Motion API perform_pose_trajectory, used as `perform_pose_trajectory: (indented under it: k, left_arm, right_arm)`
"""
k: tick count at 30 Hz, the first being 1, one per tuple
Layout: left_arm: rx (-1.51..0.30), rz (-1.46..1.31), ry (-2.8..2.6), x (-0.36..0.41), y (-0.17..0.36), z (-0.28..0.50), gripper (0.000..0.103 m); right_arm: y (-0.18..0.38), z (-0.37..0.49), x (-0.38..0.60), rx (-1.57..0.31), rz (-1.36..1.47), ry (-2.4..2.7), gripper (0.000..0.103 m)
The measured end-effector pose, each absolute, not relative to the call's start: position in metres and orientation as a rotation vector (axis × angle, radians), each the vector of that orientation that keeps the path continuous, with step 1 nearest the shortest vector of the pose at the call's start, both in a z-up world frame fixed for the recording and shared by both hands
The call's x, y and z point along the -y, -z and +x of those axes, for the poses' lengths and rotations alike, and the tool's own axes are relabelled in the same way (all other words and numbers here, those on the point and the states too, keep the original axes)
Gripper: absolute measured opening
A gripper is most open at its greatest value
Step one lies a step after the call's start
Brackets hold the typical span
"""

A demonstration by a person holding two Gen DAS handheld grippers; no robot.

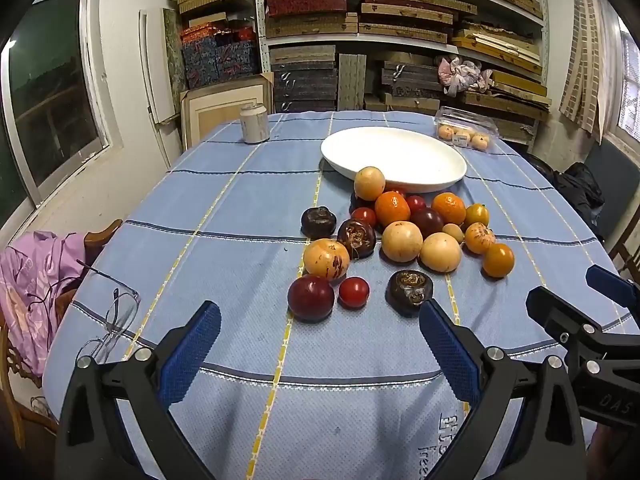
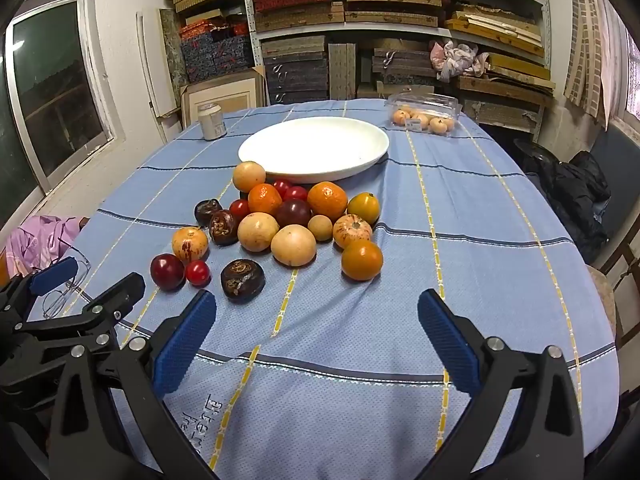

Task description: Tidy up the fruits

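Both tools, left tool (image 1: pixel 320 320) and right tool (image 2: pixel 318 308), gape wide, empty; fruits (image 1: pixel 400 236) beside plate (image 1: pixel 400 160)

Eyeglasses (image 1: pixel 116 320) lie at the tablecloth's (image 1: pixel 224 208) near-left edge (beside purple fabric (image 1: pixel 36 280)); a pale jar (image 1: pixel 254 123) stands far back.

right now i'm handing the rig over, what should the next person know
Left gripper: open, holding nothing, hovering over the near edge of the table.
Right gripper: open, holding nothing, beside the left one.
Fruit pile: loose on the blue tablecloth, just in front of the white plate.
Clear box of fruit: closed, at the far right.
Done: nothing; the plate is bare.
Left: every loose fruit. The dark red plum and small tomato look nearest the left gripper.
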State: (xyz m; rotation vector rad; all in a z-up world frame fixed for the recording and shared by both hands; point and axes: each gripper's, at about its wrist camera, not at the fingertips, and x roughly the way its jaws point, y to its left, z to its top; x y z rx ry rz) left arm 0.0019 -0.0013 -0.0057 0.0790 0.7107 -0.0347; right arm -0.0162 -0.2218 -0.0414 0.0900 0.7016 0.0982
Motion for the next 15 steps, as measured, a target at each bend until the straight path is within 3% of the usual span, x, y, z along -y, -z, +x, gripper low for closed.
perform_pose_trajectory:
  k: [15]
  left_arm:
    - [-0.721,0.073,0.032,0.0024,0.0089,0.0007,0.1]
  right_arm:
    - [0.0422,-0.017,0.2222,-0.703,0.093,-0.1,0.099]
